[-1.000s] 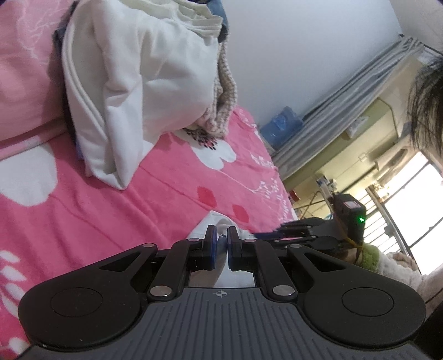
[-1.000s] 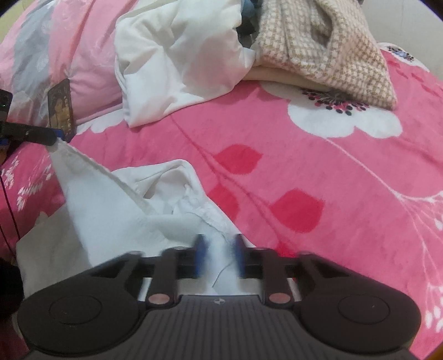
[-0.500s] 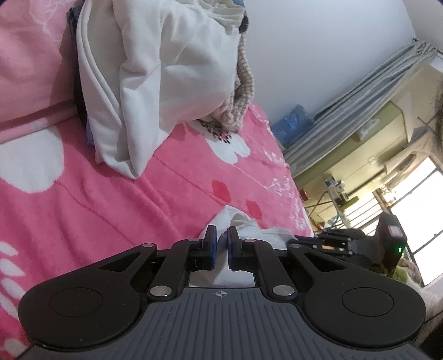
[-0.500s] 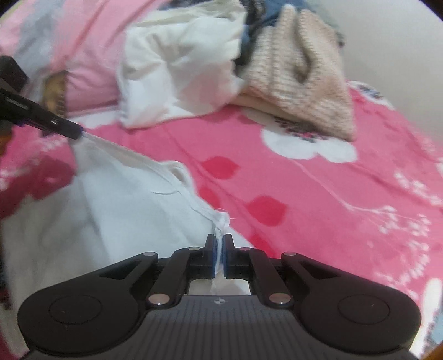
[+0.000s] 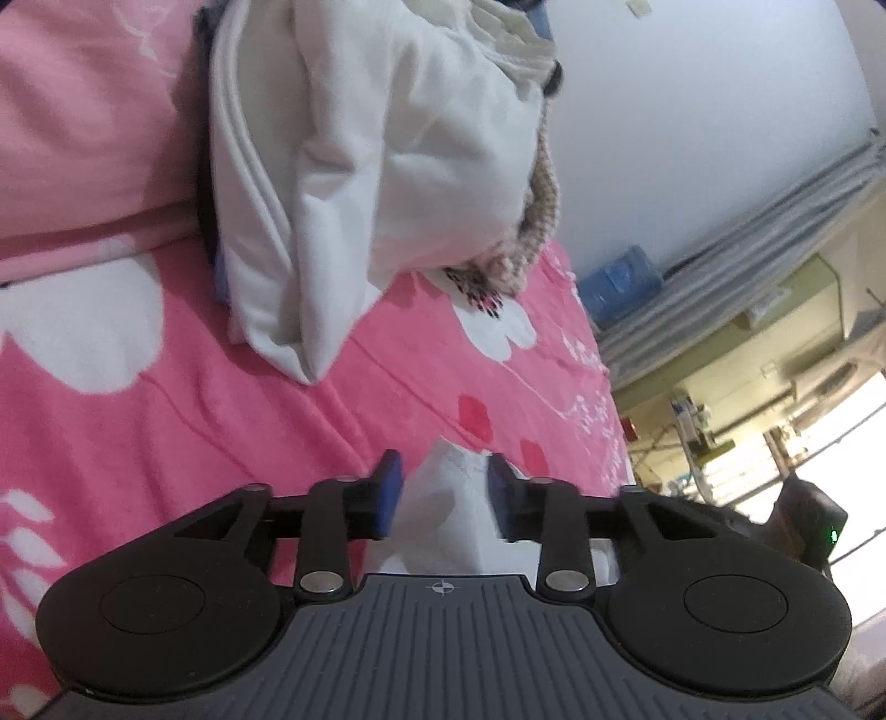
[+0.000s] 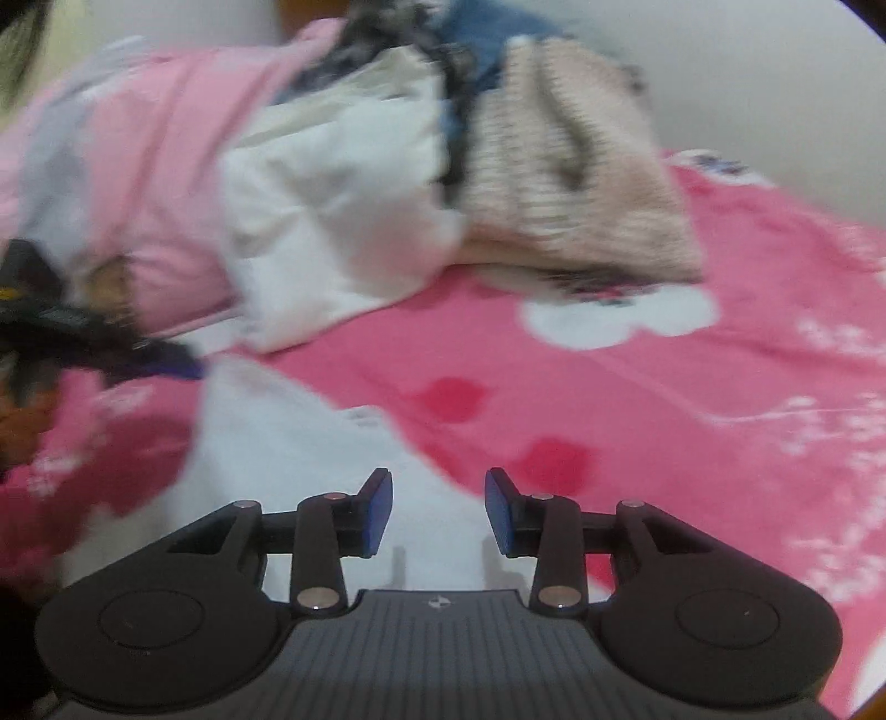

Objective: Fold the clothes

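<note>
The left gripper has just been opening: its blue-padded fingers now stand partly apart, with a raised fold of the white garment in the gap between them but no pad pressing on it. The right gripper has likewise just been opening, and its fingers stand partly apart above the same white garment, gripping nothing. That garment lies on the near part of the bed, spread over the pink floral blanket, and reaches from under the right gripper toward the left of that view, where the other gripper shows as a dark blur at the cloth's far left edge. In the left wrist view the right gripper's black body with a green light sits at the right edge. Farther back on the bed is a heap of clothes: a white piece slumped onto the blanket, and just to its right a beige knitted piece, with something blue behind them. A pale pink pillow lies at the far left. Beyond the bed, a plain wall and grey curtains show on the right. The right wrist view is blurred.
</note>
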